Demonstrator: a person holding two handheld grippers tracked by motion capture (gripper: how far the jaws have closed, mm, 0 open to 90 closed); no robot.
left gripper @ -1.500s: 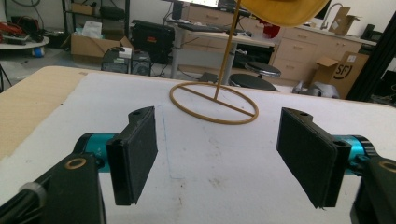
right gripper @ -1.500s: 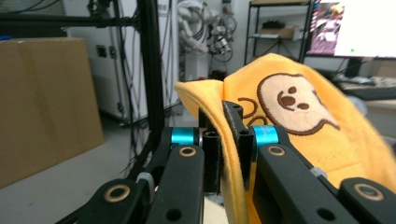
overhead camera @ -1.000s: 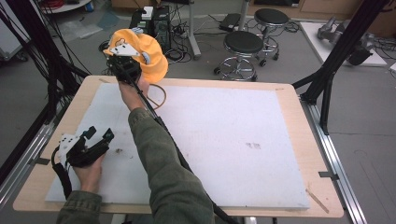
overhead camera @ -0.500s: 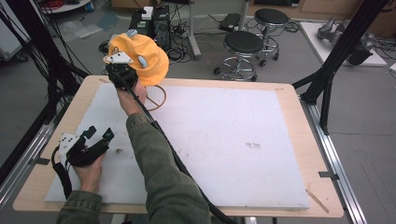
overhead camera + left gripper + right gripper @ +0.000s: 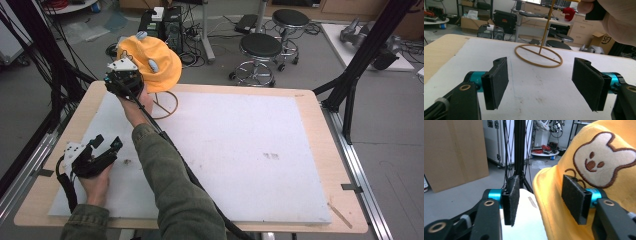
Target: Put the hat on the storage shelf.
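Yellow cap [image 5: 152, 60] with a stitched bear face sits on a thin wire stand [image 5: 162, 104] at the upper left of the high view, at the far edge of the counter [image 5: 240, 150]. This counter is the biggest thing here, a wooden top under a white sheet, with stools [image 5: 260, 47] on the floor behind it.

Next in size is the cap itself. It hangs over the stand's pole and hides the top of it; the ring base lies flat on the white sheet.

The right gripper [image 5: 124, 80] is raised at the cap's near side. In the right gripper view its jaws stand wide open, holding nothing, and the cap's edge is already between them [image 5: 549, 195]. I think the step in hand is to take the cap. To do it well, the person should close on the edge only, then lift straight up, so the light stand does not tip.

The left gripper [image 5: 92, 155] rests low at the lower left, jaws wide apart and empty.
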